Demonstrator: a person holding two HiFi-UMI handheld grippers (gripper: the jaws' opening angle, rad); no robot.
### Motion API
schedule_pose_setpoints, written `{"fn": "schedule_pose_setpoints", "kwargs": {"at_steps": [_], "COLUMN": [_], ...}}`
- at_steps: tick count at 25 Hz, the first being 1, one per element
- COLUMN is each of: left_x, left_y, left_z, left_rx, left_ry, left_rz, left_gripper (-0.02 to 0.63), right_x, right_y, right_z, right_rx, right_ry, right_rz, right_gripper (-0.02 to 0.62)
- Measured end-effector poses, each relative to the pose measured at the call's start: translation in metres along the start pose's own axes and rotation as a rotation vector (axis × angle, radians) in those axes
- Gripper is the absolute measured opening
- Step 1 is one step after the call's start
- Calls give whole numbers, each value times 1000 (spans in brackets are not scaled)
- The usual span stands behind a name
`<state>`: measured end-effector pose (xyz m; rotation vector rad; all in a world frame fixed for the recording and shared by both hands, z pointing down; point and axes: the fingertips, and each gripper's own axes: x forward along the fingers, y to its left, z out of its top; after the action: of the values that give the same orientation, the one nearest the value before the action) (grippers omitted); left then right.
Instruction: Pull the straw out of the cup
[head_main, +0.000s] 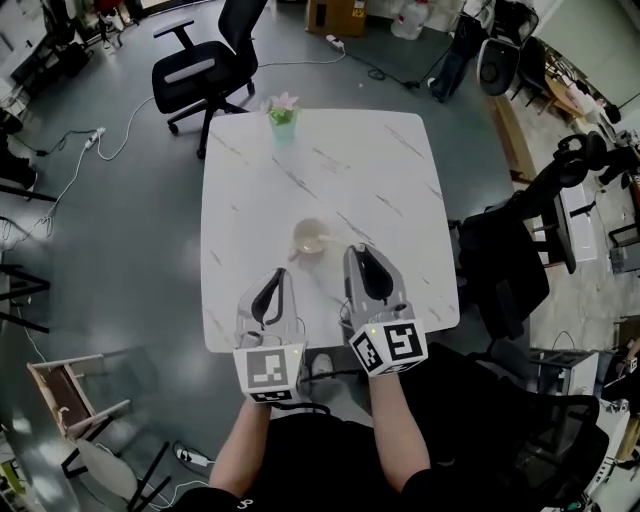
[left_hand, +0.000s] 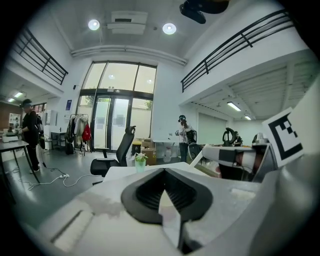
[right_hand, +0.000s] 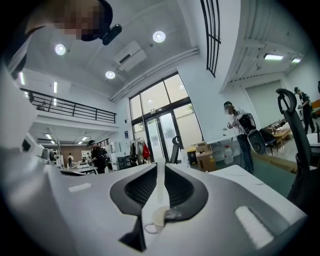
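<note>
Marble tabletop (head_main: 400, 200) (cup (head_main: 311, 238) toward near edge)

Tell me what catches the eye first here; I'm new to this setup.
A white marbled table fills the middle of the head view, with a pale cup near its centre and a small potted plant at its far edge. Closest to the camera, the left gripper and right gripper hover side by side over its near edge.

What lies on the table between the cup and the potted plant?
Nothing; in the head view that stretch of the table is bare, from cup to potted plant.
</note>
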<state>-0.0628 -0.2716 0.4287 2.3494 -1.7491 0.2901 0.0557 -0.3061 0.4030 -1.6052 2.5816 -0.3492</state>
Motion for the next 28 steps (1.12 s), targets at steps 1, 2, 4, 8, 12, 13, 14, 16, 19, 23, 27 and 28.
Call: {"fn": "schedule_pose_setpoints", "kwargs": {"at_steps": [1,2,4,8,12,13,14,16,19,23,27,28], "left_x": [-5,-9,-17,-40,-64,-69,-72,-77,-82,-88,-91,-92], "left_y": [-1,-2,-4,-12,-22,-24,-26,-28,-32,-43,-48,-50], "left_z": [4,8,16,36,56,59,60,61,56,59,56,55], "left_rx": [5,9,19,47,77,76,73,67,58,66,76,76], "left_ry": [-10,-21,-44,-105,-173,-184,-195,-207,-204,-212,-200,-198], "left_rz": [5,10,23,52,72,75,77,81,84,71,62,60], "left_gripper": [2,2,2,2,2,2,2,2,2,2,2,2], "right_x": [-5,-11,-21,-45,-68,-73,-77,-85,-97,-107,-112,-114], "right_y": [3,6,12,22,31,33,35,38,43,44,49,49], "right_z": [6,11,21,38,53,56,59,65,67,69,67,66], "right_rx": [-14,-28,-54,-104,-137,-142,-146,-159,-171,-171,-168,-168], "right_ry": [-7,-13,-21,-33,-58,-65,-72,-82,-82,-80,-85,-83], "right_rz": [9,18,35,53,56,58,61,66,70,67,77,78], "right_gripper": [46,46,46,46,46,46,46,44,43,43,43,43]}}
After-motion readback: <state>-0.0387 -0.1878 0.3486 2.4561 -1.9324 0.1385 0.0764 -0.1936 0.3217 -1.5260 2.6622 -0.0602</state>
